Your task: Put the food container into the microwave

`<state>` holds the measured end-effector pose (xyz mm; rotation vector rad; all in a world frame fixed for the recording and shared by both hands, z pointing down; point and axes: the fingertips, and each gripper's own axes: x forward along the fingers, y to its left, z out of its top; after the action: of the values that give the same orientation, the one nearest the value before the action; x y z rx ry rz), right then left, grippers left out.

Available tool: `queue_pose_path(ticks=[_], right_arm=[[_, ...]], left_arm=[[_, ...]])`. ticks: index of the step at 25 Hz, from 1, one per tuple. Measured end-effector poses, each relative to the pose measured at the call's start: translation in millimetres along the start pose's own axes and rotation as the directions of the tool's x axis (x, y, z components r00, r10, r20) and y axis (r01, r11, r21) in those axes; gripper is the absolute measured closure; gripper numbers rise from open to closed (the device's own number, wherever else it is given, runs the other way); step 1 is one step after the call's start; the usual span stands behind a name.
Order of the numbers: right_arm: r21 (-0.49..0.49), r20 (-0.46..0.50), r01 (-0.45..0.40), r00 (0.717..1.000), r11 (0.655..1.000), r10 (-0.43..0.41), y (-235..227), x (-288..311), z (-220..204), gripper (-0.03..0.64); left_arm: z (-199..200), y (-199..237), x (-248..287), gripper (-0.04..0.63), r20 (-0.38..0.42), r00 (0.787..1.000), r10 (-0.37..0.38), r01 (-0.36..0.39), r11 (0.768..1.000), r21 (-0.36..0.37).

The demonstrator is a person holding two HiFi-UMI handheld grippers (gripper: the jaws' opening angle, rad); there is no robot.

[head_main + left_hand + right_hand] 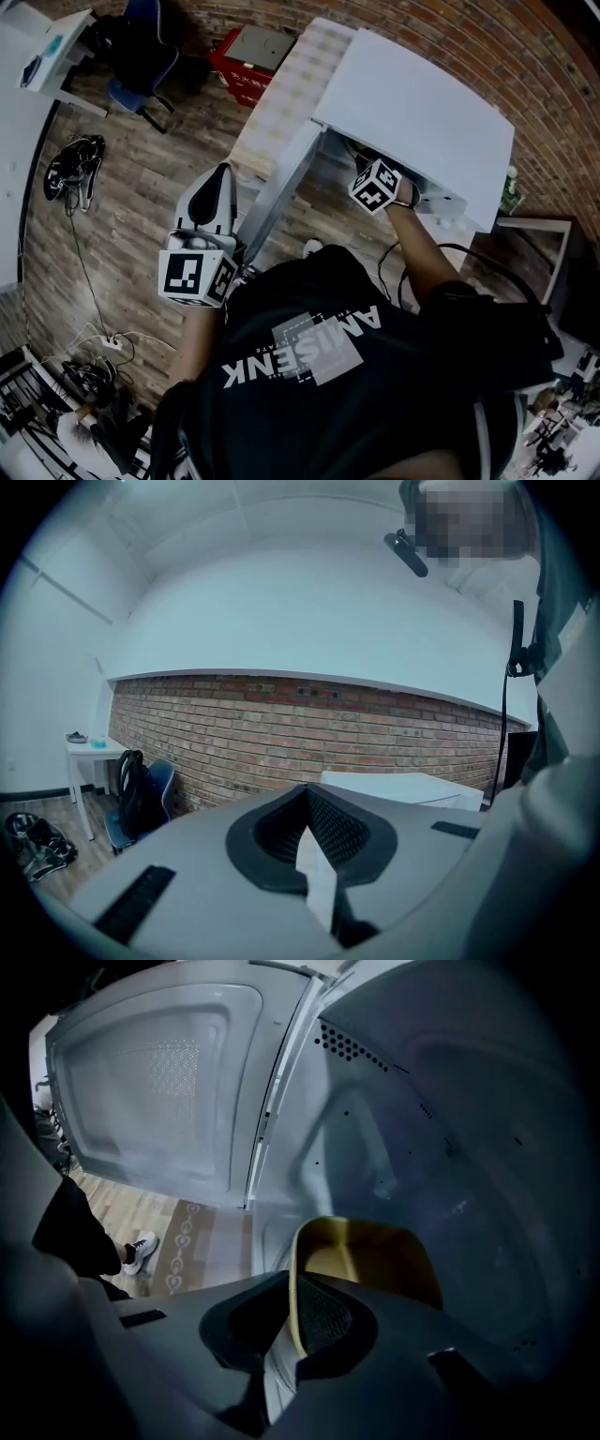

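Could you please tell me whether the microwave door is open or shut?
Open: the door stands swung wide to the left, its inner face showing, beside the exposed cavity.

The white microwave (422,112) stands with its door (159,1082) swung wide open. The tan, open-topped food container (375,1260) is inside the microwave's cavity, its near rim clamped in the right gripper (292,1321).

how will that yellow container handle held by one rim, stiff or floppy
Probably stiff: the yellow container shows no sag though the right hand-held gripper pinches only its rim. Likely light, since it looks empty. Edge-held, it may tilt.
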<state>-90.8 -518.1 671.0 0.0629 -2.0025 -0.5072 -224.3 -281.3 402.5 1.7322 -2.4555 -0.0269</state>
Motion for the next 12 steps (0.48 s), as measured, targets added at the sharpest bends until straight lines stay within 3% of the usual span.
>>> queue_pose_path(ticks=[9, 12], right_arm=[[-0.022, -0.012, 0.066, 0.998, 0.998, -0.066, -3.9, 1.2, -1.1, 0.565], [-0.030, -0.027, 0.073, 0.997, 0.997, -0.074, -0.3, 0.1, -5.5, 0.501]], left_arm=[[4.2, 2.4, -4.2, 0.583, 0.005, 1.000, 0.000, 0.000, 1.000, -0.001], [5.8, 3.7, -8.2, 0.583, 0.006, 1.000, 0.007, -0.007, 1.000, -0.010]])
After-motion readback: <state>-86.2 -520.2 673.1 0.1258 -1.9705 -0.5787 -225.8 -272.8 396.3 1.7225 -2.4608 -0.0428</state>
